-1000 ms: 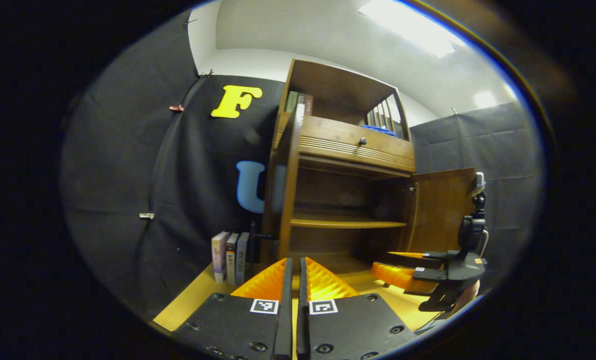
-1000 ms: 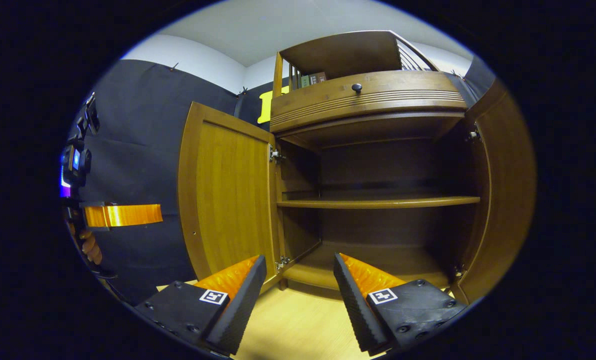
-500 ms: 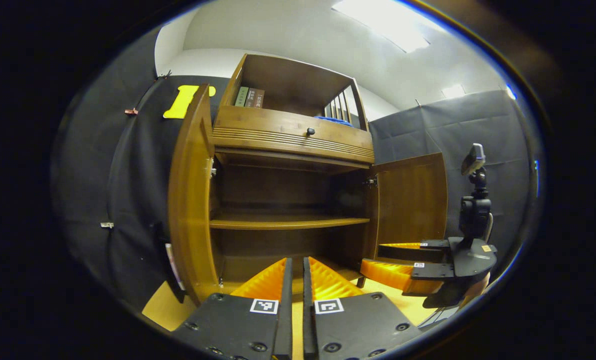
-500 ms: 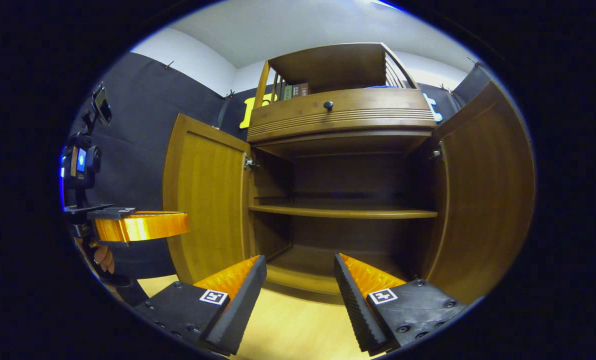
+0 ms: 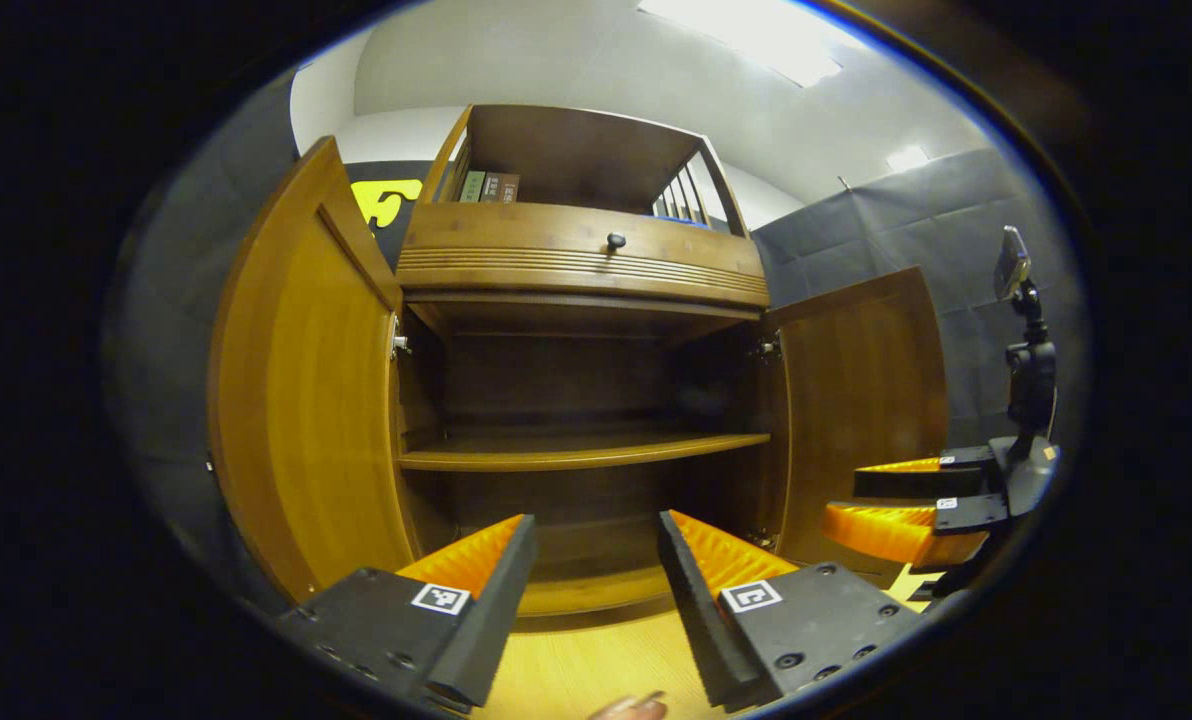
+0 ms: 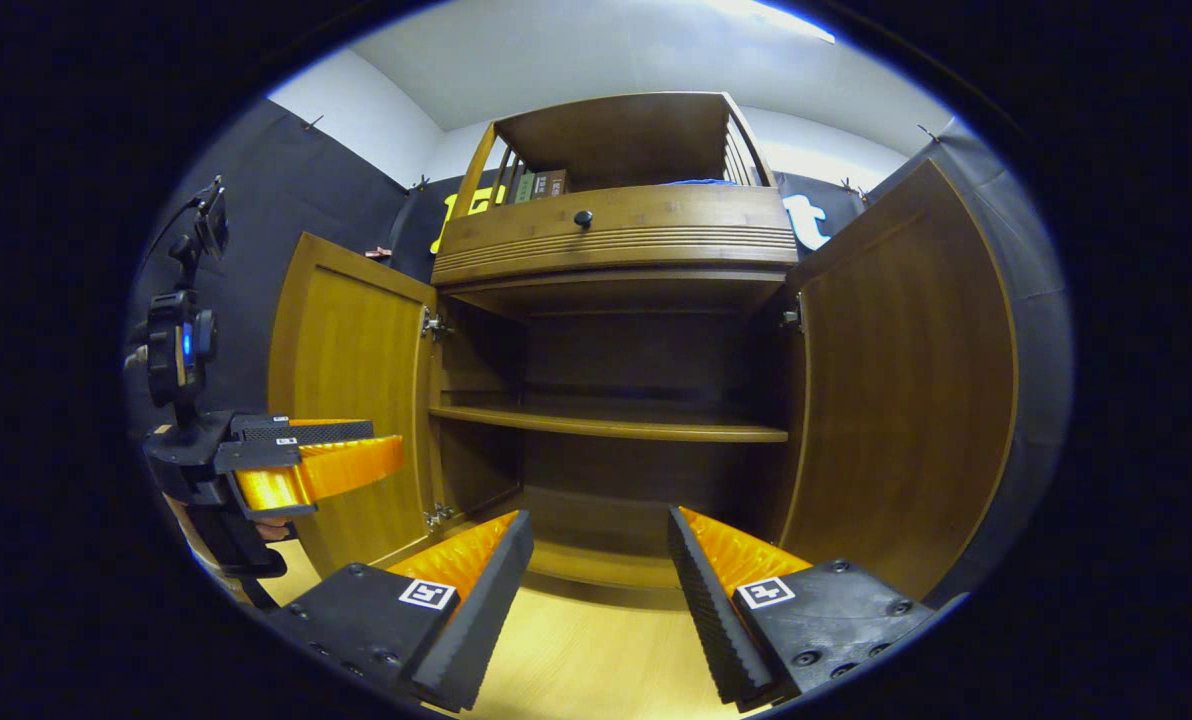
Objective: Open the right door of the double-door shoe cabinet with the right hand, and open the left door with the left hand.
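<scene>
Doors stand wide before us: left door (image 5: 301, 400) and right door (image 6: 906, 380) both swung clear of the shoe cabinet (image 6: 616, 240). Our left gripper (image 5: 586, 560) and right gripper (image 6: 596, 570) hang spread, holding nothing; we judge either door could drift shut if bumped.

I see a shoe cabinet (image 6: 616, 240) of brown wood with a smooth, semi-glossy varnish; its left door (image 5: 301, 400) and right door (image 6: 906, 380) show fine grain. Small shiny metal hinges (image 6: 434, 325) sit at the door's two o'clock corner. The floor (image 6: 596, 660) at six o'clock is pale, smooth wood. The booth wall (image 6: 286, 200) is matt cloth.
</scene>
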### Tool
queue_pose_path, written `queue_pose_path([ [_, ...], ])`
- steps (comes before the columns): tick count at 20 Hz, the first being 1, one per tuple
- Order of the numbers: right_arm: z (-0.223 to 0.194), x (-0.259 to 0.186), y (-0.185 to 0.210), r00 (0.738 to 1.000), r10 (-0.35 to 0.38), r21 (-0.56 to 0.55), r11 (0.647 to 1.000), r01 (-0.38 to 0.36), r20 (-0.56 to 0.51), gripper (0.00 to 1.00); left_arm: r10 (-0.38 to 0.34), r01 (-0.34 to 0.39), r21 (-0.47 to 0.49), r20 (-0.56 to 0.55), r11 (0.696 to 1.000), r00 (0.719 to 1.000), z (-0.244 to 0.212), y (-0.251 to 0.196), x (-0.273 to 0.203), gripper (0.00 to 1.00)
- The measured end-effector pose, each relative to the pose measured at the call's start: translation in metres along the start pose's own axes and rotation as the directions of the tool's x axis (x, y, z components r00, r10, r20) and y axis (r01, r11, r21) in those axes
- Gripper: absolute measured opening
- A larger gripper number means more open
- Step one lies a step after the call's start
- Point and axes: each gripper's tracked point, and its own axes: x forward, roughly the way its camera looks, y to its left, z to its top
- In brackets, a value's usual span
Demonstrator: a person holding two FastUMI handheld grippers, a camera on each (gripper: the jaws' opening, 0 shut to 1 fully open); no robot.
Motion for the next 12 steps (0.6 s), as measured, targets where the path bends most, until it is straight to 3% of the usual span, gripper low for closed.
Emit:
queue_pose_path([
  [3, -0.001, 0.003, -0.01, 1.0, -0.008, 0.008, 1.0, 0.008, -0.002, 0.87, 0.057, -0.057, 0.012, 0.006, 0.998, 0.998, -0.001, 0.005, 0.012, 0.99],
  [9, -0.004, 0.013, -0.014, 1.0, 0.0, 0.023, 1.0, 0.0, 0.003, 0.87, 0.026, -0.026, -0.01, -0.007, 1.0, 1.0, -0.011, -0.006, 0.022, 0.96],
  [10, -0.002, 0.014, -0.015, 1.0, -0.001, 0.018, 1.0, 0.001, 0.006, 0.95, 0.017, -0.017, -0.019, -0.011, 1.0, 1.0, -0.013, -0.009, 0.024, 0.96],
  [12, -0.001, 0.015, -0.018, 1.0, -0.01, 0.005, 1.0, 0.01, 0.011, 1.0, 0.01, -0.011, -0.03, -0.011, 0.999, 1.0, -0.013, -0.008, 0.026, 0.96],
])
